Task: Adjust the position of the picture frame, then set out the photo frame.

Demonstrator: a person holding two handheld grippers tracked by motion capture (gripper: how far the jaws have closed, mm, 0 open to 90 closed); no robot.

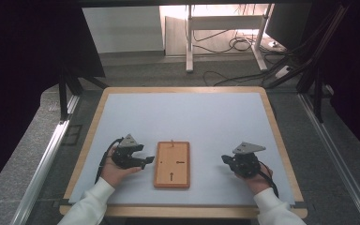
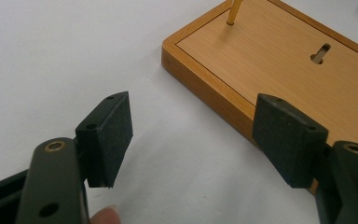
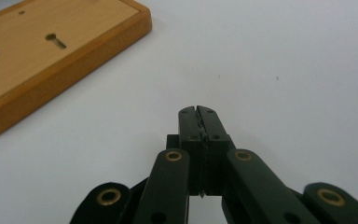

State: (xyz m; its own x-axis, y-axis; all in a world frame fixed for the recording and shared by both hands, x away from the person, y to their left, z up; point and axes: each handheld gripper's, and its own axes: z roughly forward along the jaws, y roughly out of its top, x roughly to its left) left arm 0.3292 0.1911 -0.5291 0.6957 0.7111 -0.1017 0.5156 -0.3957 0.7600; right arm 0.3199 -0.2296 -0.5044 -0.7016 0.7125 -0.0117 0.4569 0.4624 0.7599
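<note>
Nothing appears started: the wooden board (image 1: 172, 164) lies untouched on the desk (image 1: 206, 117), one thin peg (image 2: 233, 11) upright at its far end. The left gripper (image 1: 146, 160), jaws apart, sits just left of the board; the right gripper (image 1: 225, 159), jaws together and empty, rests to its right.

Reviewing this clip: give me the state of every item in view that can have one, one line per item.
Left gripper: open, jaws wide apart, holding nothing, beside the board's edge.
Right gripper: shut, jaws pressed together, holding nothing, apart from the board.
Wooden board: lying flat on the table between the grippers, untouched.
Peg: standing in the board near one end.
Keyhole slots: empty.
Table: white mat spread flat on top.
</note>
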